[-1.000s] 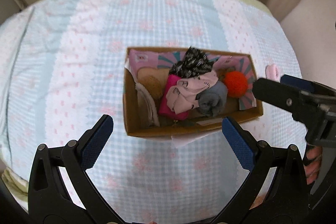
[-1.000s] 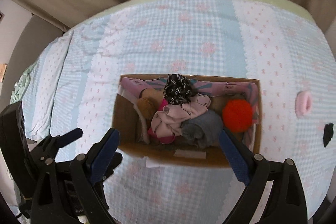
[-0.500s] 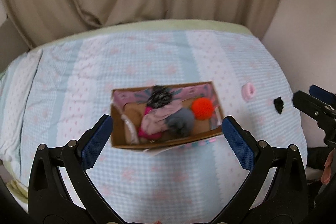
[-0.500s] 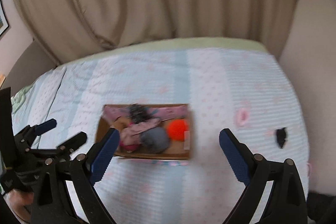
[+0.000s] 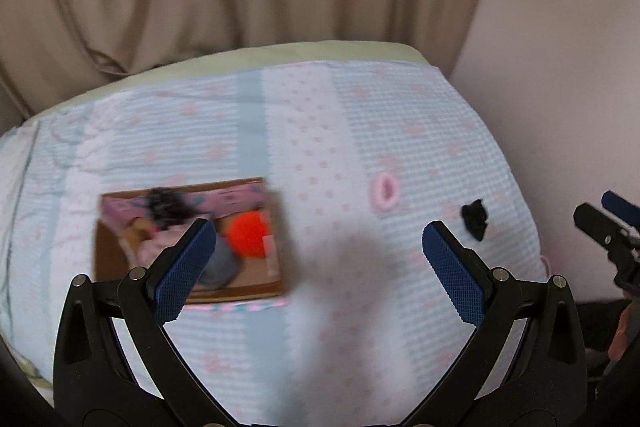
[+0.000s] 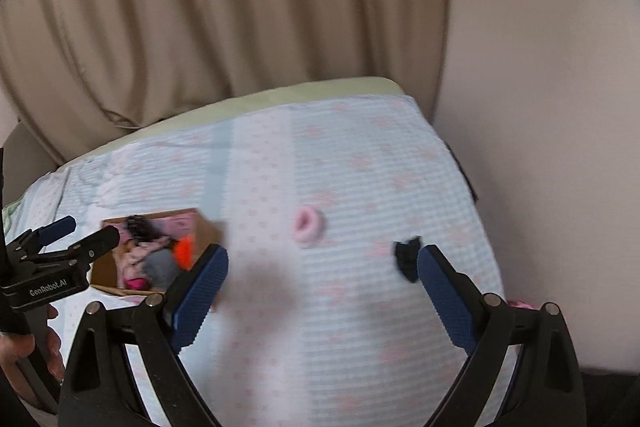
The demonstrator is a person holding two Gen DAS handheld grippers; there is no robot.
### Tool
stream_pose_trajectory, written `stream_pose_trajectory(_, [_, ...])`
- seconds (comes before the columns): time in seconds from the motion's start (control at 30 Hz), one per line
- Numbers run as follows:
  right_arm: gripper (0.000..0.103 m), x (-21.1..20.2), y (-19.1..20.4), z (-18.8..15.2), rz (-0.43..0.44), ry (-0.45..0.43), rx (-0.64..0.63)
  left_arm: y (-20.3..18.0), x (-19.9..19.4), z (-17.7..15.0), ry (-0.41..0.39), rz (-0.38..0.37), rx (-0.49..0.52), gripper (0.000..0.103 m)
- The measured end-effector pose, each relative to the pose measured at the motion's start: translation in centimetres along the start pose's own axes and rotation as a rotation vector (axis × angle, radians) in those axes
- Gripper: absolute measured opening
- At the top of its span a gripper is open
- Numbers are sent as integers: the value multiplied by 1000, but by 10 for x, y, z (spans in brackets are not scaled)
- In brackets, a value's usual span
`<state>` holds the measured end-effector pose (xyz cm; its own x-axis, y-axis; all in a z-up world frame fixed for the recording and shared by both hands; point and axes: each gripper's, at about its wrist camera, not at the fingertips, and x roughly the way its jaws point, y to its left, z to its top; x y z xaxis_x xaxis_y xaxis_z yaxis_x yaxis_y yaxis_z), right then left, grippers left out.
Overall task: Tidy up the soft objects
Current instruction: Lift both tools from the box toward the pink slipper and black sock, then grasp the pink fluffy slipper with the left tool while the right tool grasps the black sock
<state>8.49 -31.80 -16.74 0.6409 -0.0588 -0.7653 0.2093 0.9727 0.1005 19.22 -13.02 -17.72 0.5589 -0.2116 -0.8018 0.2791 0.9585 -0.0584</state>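
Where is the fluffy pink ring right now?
The pink ring lies loose on the checked bedspread, right of the cardboard box and left of a small black item. Neither gripper touches it.

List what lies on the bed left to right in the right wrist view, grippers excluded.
cardboard box of soft things → pink ring-shaped item → small black item

Both tools now farther from the box [image 5: 188, 239].
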Motion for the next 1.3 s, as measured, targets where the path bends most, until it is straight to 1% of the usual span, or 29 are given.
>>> stream_pose_trajectory(0.07, [95, 13, -24, -2, -9, 15, 4, -19, 22, 1, 10, -10, -4, 103])
stream_pose_trajectory(0.2, [95, 48, -65, -10, -42, 54, -12, -52, 79, -2, 40, -21, 7, 103])
stream_pose_trajectory(0.3, [95, 79, -87, -20, -57, 68, -26, -65, 118, -9, 56, -23, 29, 103])
stream_pose_trajectory(0.33, [95, 89, -93, -24, -56, 72, -25, -70, 138, -13, 60, -30, 33, 103])
stream_pose_trajectory(0.43, [95, 127, -106, -40, -46, 69, -9, -73, 176, -24, 50, -52, 32, 103])
stream_pose_trajectory(0.5, [94, 150, -112, -51, -46, 60, -4, -76, 204, -31, 43, -54, 39, 102])
stream_pose_trajectory(0.57, [94, 174, -115, -63, -60, 52, 0, -80, 231, -38, 35, -58, 46, 101])
stream_pose_trajectory(0.63, [94, 194, -116, -73, -79, 52, 7, -83, 256, -45, 30, -45, 66, 99])
stream_pose_trajectory(0.7, [93, 213, -118, -82, -99, 46, 18, -85, 277, -51, 30, -38, 81, 92])
stream_pose_trajectory(0.77, [89, 229, -120, -90, -107, 39, 25, -87, 293, -54, 40, -33, 91, 81])
stream_pose_trajectory(0.8, [87, 235, -120, -93, -113, 39, 23, -88, 300, -56, 42, -34, 95, 78])
stream_pose_trajectory(0.83, [82, 243, -120, -95, -119, 41, 19, -88, 306, -57, 45, -40, 99, 76])
stream_pose_trajectory(0.9, [79, 255, -120, -98, -117, 47, 15, -89, 313, -58, 42, -41, 110, 73])
stream_pose_trajectory(0.93, [75, 262, -120, -99, -111, 52, 14, -89, 316, -58, 42, -44, 115, 70])
stream_pose_trajectory(0.97, [71, 268, -120, -100, -113, 56, 11, -89, 319, -57, 44, -46, 119, 63])
stream_pose_trajectory(1.0, [69, 273, -120, -102, -118, 60, 6, -89, 320, -56, 42, -49, 122, 60])
stream_pose_trajectory(1.03, [67, 276, -119, -103, -124, 60, 3, -89, 321, -55, 35, -53, 125, 53])
stream_pose_trajectory(1.07, [61, 277, -119, -103, -133, 50, 1, -90, 321, -53, 31, -61, 130, 42])
stream_pose_trajectory(1.1, [57, 276, -119, -102, -137, 38, 3, -91, 321, -51, 31, -64, 135, 36])
stream_pose_trajectory(1.17, [42, 276, -119, -100, -141, 33, 7, -91, 321, -48, 34, -60, 134, 30])
stream_pose_trajectory(1.23, [34, 276, -118, -96, -136, 37, 8, -90, 319, -46, 34, -64, 129, 27])
stream_pose_trajectory(1.3, [33, 276, -117, -93, -136, 42, 6, -90, 315, -44, 29, -68, 128, 27])
